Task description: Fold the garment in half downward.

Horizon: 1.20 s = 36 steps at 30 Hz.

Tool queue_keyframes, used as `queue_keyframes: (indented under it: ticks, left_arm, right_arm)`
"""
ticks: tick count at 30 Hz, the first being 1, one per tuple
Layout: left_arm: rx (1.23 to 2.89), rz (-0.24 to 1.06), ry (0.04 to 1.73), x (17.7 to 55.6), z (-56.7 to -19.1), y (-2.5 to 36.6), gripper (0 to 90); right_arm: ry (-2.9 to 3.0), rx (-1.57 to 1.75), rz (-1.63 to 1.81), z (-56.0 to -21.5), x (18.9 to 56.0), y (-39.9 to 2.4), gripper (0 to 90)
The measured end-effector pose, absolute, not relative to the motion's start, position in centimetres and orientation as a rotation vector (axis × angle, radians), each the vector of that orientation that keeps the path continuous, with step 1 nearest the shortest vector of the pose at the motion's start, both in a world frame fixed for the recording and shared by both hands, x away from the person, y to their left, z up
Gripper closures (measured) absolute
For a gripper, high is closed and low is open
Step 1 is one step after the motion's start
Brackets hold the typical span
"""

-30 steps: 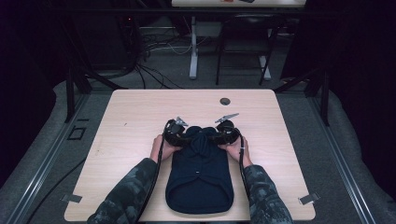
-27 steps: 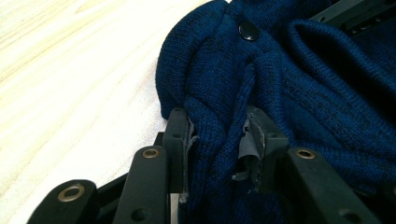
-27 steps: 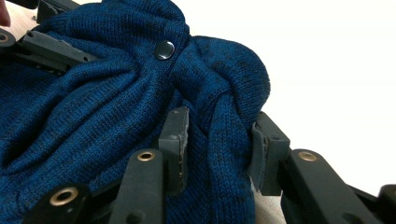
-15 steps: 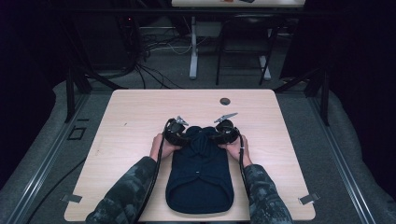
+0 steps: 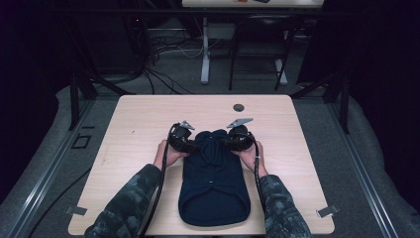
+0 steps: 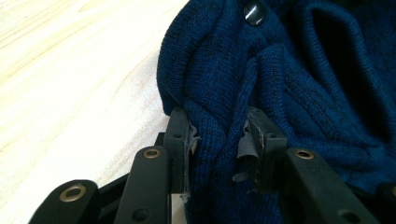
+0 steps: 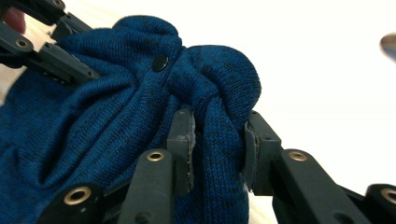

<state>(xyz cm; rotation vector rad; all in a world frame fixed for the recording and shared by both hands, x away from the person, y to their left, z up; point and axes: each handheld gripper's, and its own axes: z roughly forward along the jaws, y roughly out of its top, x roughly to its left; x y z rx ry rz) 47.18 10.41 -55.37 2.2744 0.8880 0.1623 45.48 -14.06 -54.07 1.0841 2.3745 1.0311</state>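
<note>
High view: the pale wooden tabletop (image 5: 138,129) carries a dark blue knitted sweater (image 5: 213,188) lying near its front edge. The left gripper (image 5: 184,141) is clamped on a fold at the sweater's far left corner. The right gripper (image 5: 236,140), its jaws just closing, pinches the bunched far right corner. A small button (image 7: 160,62) sits between them.

In the high view, the sweater (image 5: 214,183) hides the tips of both claws, and the bottom edge cuts off the person's arms. The small dark round thing (image 5: 238,107) on the table (image 5: 143,119) is too small to tell. In the right claw view, a blurred grey shape (image 7: 388,45) is cut off by the right edge.
</note>
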Motion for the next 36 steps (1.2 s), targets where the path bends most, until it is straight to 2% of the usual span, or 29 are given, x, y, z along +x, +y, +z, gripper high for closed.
queue_keyframes:
  ticks: [10,15,30,36]
  left_arm:
    - [2.288,0.127,0.857,46.9,-53.9,10.8,67.1]
    - [2.27,0.153,0.823,46.5,-53.1,10.7,69.3]
    - [2.243,0.435,0.682,44.3,-50.6,9.4,72.0]
    - [2.247,0.506,0.632,43.6,-49.9,9.0,72.0]
  right_arm:
    - [2.332,0.999,1.072,-52.1,44.2,-14.1,68.1]
    - [2.318,0.997,1.094,-51.7,43.9,-14.6,68.1]
    - [2.349,1.01,1.161,-49.9,42.7,-16.4,64.2]
    - [2.372,1.006,1.154,-49.3,42.5,-16.7,64.2]
